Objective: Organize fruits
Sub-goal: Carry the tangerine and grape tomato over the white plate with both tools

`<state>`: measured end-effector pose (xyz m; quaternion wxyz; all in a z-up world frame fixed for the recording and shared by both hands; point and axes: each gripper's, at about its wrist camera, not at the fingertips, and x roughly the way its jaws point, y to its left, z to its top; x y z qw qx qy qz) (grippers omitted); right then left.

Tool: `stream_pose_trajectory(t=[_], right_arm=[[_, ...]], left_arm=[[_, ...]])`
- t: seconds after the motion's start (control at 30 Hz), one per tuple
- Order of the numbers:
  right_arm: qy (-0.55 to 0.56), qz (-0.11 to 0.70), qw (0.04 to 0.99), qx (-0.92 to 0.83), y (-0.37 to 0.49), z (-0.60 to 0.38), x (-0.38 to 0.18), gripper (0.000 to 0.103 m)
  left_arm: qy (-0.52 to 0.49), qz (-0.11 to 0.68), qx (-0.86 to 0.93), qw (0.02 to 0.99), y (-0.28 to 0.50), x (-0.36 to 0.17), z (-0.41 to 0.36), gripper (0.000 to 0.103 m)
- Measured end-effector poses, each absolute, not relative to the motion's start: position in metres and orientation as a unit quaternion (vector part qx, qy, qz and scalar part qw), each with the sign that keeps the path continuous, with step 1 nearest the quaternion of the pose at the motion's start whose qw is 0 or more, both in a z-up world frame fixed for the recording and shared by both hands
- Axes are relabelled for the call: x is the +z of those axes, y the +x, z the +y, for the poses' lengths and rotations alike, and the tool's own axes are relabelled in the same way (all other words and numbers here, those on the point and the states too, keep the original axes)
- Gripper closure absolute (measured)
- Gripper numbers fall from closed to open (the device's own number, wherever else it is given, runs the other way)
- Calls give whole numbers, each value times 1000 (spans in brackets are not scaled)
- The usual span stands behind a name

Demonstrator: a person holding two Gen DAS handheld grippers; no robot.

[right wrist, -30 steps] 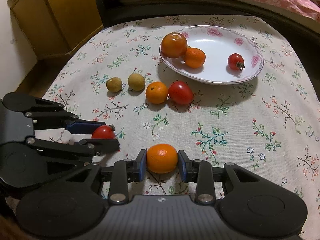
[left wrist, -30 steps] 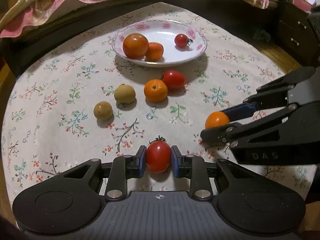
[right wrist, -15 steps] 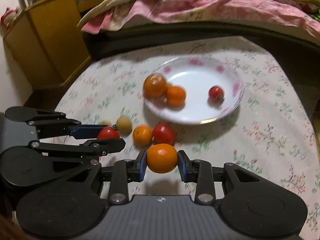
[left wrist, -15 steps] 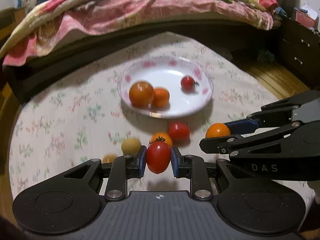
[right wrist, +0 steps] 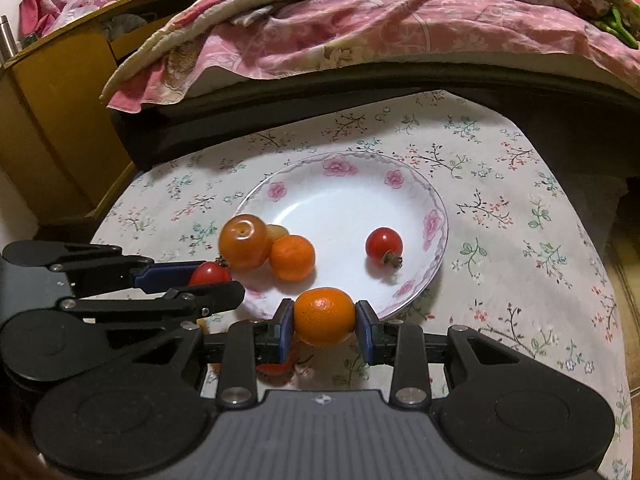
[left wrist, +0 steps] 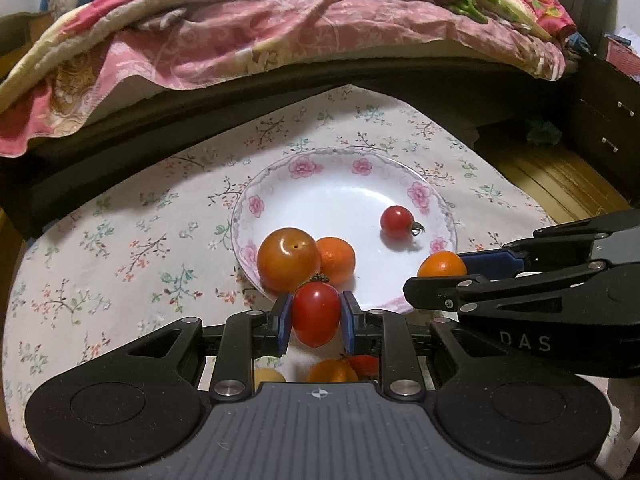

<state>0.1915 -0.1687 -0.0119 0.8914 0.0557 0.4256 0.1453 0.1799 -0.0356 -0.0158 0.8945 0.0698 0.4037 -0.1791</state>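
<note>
So both grippers are loaded and hanging over the near rim of the plate (left wrist: 434, 200). The left gripper (left wrist: 313, 317) has its blue pads pinched tight on a red tomato (left wrist: 316, 313), stem end up, and the right gripper (right wrist: 324, 322) is clamped just as snug on a small orange (right wrist: 324, 316). From the left camera you can see the right one poking in from the side with its orange (left wrist: 442, 265) right at the plate's edge.

Inside the plate there's a big orange-coloured fruit (left wrist: 288, 259) touching a smaller orange (left wrist: 338, 259) on the near-left side, and a cherry tomato (left wrist: 396, 222) sitting alone toward the right. That big fruit pair is directly ahead of the held tomato, so that side's crowded; the middle and far part of the plate is bare. A few loose fruits on the floral cloth (left wrist: 120, 240) are mostly hidden under the gripper bodies, so I only catch slivers of orange and red. Behind the table there's a bed with a pink quilt (left wrist: 260, 40), and a yellow cabinet (right wrist: 52, 112) off to the left.

Compared with half a second ago, both grippers have come forward and the plate looks much closer; a second ago they were still down at the cloth, well short of it.
</note>
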Motion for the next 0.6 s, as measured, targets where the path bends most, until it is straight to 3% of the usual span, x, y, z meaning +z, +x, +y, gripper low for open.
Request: stream_pose_trajectory(t=[0.6], right_arm=[[51,428,892,136,217,-178,-23,67]], left_arm=[[77,409,-180,891,204,-29,-45,72]])
